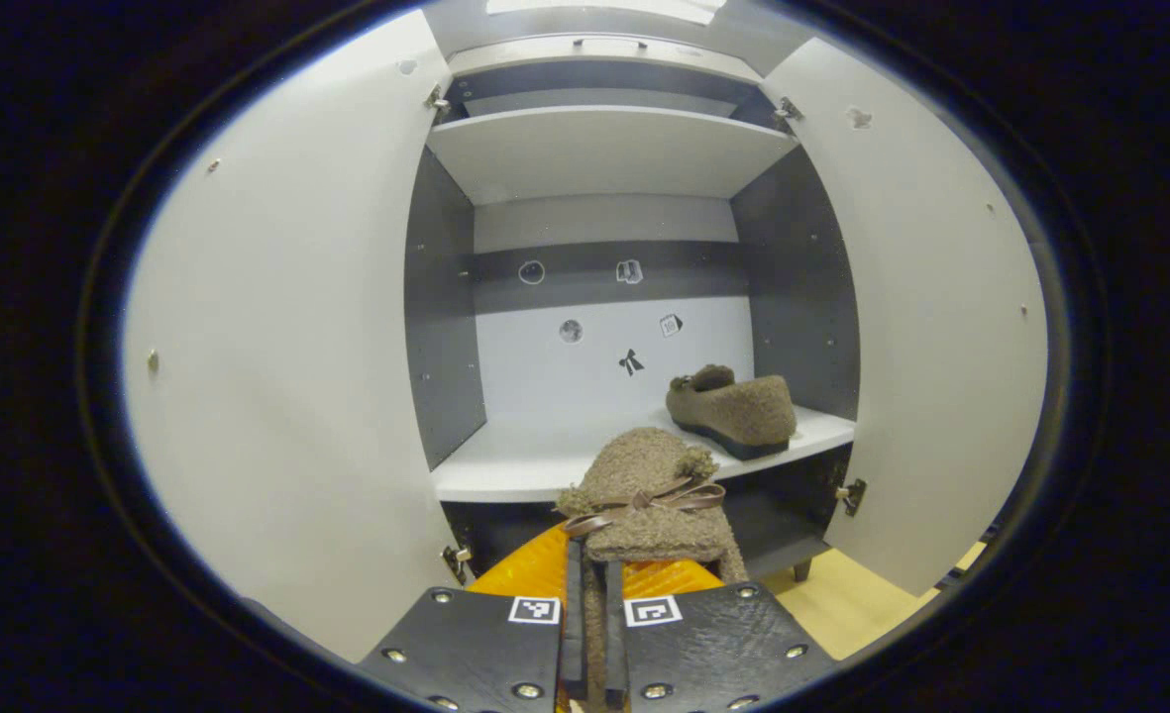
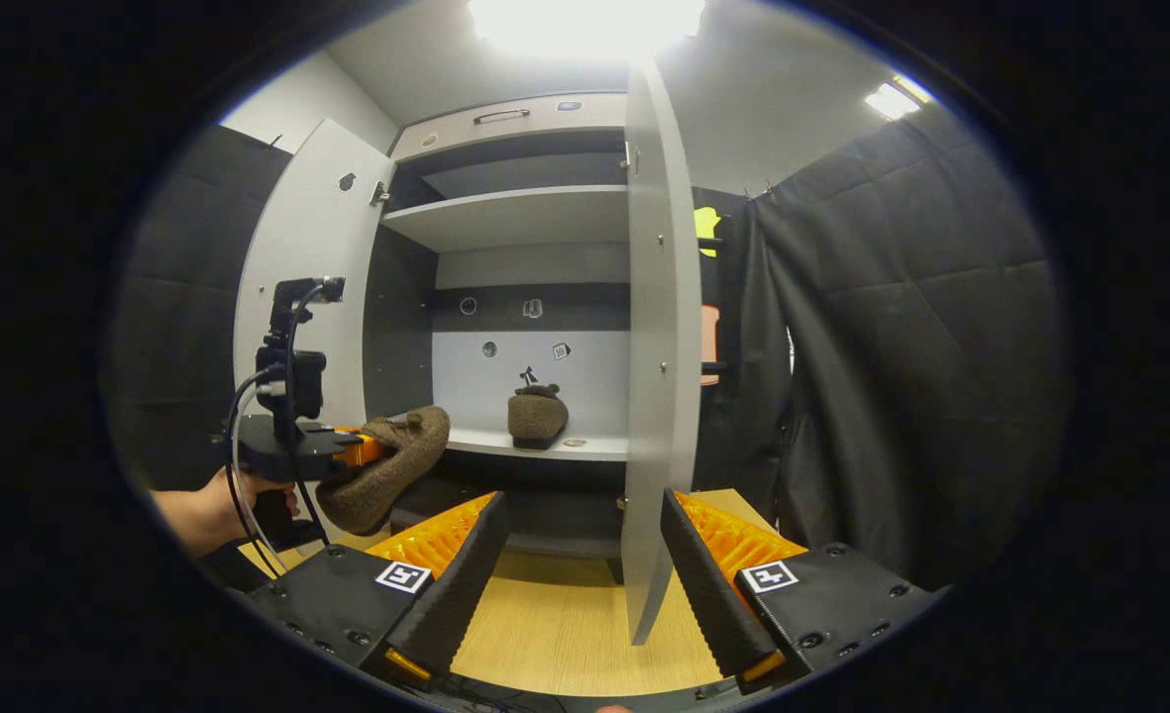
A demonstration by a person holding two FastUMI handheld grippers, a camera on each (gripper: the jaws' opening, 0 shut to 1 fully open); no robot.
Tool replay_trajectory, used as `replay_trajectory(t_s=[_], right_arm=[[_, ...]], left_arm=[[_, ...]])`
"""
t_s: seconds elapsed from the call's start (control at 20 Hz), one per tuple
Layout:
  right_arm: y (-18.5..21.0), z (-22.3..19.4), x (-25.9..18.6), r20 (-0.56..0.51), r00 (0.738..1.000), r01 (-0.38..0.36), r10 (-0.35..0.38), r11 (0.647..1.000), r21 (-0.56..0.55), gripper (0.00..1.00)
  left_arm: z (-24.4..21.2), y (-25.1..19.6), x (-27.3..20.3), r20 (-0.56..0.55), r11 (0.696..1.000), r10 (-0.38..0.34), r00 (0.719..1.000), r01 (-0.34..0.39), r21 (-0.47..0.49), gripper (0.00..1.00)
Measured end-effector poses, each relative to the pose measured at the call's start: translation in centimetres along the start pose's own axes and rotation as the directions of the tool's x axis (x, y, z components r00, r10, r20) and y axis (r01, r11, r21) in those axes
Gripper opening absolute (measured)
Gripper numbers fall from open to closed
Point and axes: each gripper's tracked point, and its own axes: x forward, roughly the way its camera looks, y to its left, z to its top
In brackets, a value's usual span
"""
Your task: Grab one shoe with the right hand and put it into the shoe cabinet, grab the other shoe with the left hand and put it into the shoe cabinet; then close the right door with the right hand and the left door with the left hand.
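The left gripper (image 1: 592,634) is clamping the fuzzy brown slipper with a ribbon bow (image 1: 644,500), carrying it toward the white shelf (image 1: 505,465) ahead; best setting it left of the matching slipper (image 1: 733,408). The right gripper (image 2: 575,574) is hanging unclenched.

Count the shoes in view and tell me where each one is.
2. One shoe sits on the right of the shoe cabinet's lower shelf. The other shoe is held in the left gripper, in front of that shelf.

Fuzzy fleece shoes (image 1: 733,411); smooth matt cabinet (image 1: 604,149).
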Motion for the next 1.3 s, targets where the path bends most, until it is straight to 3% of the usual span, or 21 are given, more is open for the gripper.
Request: replay_trajectory(t_s=[0.05, 0.35, 0.4, 0.7, 0.8, 1.3], right_arm=[[-0.5, -0.1, -0.1, -0.002, 1.0, 0.013, -0.013, 1.0, 0.005, 0.98], [-2.8, -0.2, -0.5, -0.003, 0.996, 0.091, -0.091, 0.996, 0.024, 0.96], [-3.1, -0.2, -0.5, -0.002, 0.995, 0.104, -0.104, 0.994, 0.023, 0.96], [-4.8, -0.5, -0.7, -0.011, 0.984, 0.18, -0.179, 0.984, 0.015, 0.98], [-5.4, -0.5, -0.7, -0.014, 0.978, 0.206, -0.206, 0.978, 0.015, 0.98], [-7.0, -0.5, -0.8, -0.024, 0.955, 0.294, -0.294, 0.956, -0.012, 0.96]], left_arm=[[0.9, 0.1, 0.6, 0.012, 1.0, 0.002, 1.0, -0.002, -0.001, 0.09], [5.4, 0.9, 4.3, 0.082, 1.0, 0.009, 0.997, -0.009, 0.008, 0.09], [5.7, 0.8, 5.0, 0.086, 1.0, 0.005, 0.996, -0.005, 0.004, 0.05], [7.9, 0.9, 9.8, 0.109, 1.0, -0.009, 0.994, 0.009, -0.007, 0.11], [8.6, 1.2, 11.7, 0.118, 1.0, -0.003, 0.993, 0.005, -0.012, 0.08], [7.7, 4.2, 21.1, 0.055, 0.997, 0.057, 0.997, -0.054, -0.057, 0.09]])
